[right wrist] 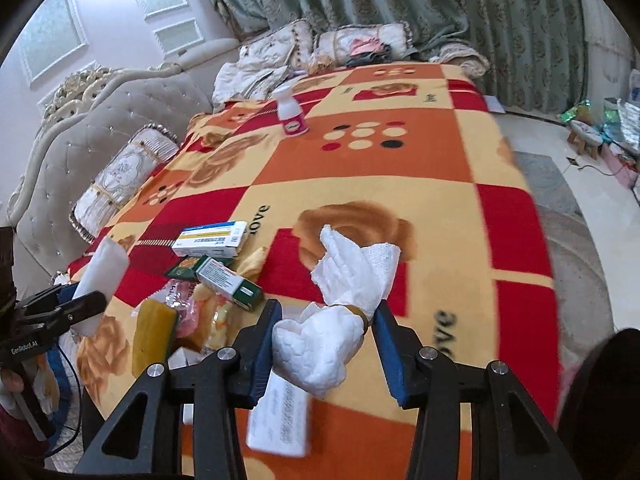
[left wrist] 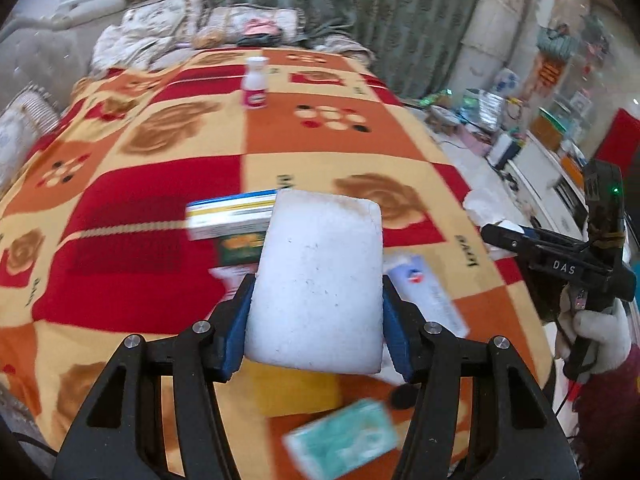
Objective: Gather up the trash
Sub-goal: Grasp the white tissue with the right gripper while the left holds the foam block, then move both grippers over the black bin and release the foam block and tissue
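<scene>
My left gripper (left wrist: 318, 296) is shut on a white foam block (left wrist: 320, 276), lifted above the patterned blanket (left wrist: 328, 148); the same block (right wrist: 100, 272) shows at the left edge of the right wrist view. My right gripper (right wrist: 326, 312) is shut on a crumpled white tissue (right wrist: 348, 276), its blue pads pressing both sides. Below them lies a pile of trash: a white and blue carton (right wrist: 210, 238), a green box (right wrist: 228, 280), a yellow sponge (right wrist: 154, 332), a white leaflet box (right wrist: 280, 416) and a teal packet (left wrist: 344, 436).
A white bottle with a pink label (right wrist: 292, 112) stands upright far back on the bed. Pillows (right wrist: 120, 184) and a tufted headboard (right wrist: 52, 160) line the left side. Green curtains hang behind. Cluttered floor and shelves (left wrist: 520, 136) lie right of the bed.
</scene>
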Demonstrator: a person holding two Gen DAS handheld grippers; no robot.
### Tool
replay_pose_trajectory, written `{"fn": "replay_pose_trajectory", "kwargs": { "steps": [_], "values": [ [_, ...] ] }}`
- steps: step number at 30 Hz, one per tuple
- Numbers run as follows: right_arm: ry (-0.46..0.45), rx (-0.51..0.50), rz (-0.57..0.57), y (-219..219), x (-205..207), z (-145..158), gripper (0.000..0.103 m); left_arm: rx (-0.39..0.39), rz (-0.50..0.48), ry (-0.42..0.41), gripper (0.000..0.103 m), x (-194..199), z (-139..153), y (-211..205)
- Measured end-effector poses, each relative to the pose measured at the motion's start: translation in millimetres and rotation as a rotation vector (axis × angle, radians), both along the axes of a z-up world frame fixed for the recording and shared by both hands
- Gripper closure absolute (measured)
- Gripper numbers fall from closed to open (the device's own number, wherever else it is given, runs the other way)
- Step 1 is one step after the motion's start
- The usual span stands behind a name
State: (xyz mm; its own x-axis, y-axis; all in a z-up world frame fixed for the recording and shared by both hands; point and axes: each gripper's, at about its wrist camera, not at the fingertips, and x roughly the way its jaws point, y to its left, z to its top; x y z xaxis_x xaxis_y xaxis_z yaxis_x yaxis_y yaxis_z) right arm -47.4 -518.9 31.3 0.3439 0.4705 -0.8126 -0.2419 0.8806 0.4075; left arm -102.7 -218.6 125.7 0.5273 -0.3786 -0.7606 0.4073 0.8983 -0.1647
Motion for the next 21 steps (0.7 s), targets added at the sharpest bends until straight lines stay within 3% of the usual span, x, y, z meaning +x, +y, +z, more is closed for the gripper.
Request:
{"fn": "replay_pose_trajectory", "kwargs": {
  "steps": [21],
  "values": [
    [-0.002,-0.084,-0.26,-168.4,-54.0,10.4,0.058,0.007,-0.263,-0.001,0.047,-41.5,7.5,-198.5]
  ]
}}
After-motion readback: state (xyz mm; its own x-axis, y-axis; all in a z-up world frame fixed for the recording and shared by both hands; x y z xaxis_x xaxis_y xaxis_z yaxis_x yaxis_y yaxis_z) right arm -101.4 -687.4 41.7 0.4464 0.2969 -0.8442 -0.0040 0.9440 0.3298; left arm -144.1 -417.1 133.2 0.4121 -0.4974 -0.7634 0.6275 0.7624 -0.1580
